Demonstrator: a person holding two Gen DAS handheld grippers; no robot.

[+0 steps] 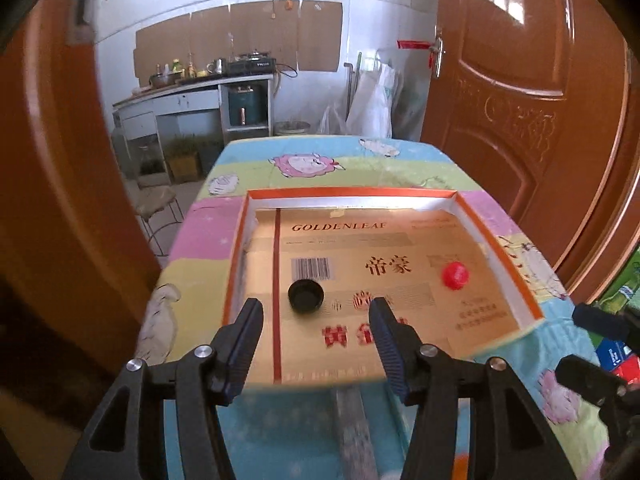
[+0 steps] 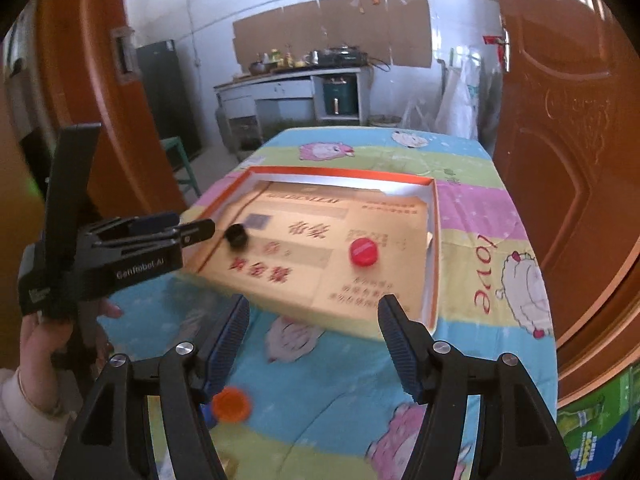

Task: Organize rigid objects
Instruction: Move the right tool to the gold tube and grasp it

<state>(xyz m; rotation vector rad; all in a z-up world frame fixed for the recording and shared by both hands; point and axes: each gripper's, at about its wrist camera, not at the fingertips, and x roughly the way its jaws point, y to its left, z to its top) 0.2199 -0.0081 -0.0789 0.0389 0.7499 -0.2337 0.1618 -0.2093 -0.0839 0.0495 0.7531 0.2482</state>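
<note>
A shallow cardboard tray (image 1: 240, 240) with an orange rim lies on the table. In it are a black bottle cap (image 1: 305, 296), open side up, and a red cap (image 1: 455, 275). My left gripper (image 1: 316, 316) is open and empty, just in front of the black cap. In the right wrist view the tray (image 2: 434, 216) holds the black cap (image 2: 236, 235) and red cap (image 2: 363, 252). My right gripper (image 2: 314, 312) is open and empty above the tray's near edge. An orange cap (image 2: 231, 403) lies on the cloth by its left finger. The left gripper (image 2: 188, 230) shows at the left.
The table has a cartoon sheep cloth (image 1: 304, 164). Brown doors (image 1: 520, 80) stand open on both sides. A metal chair (image 1: 156, 204) is past the table's left edge. Coloured boxes (image 2: 600, 432) sit low on the right. A kitchen counter (image 1: 192, 88) is far behind.
</note>
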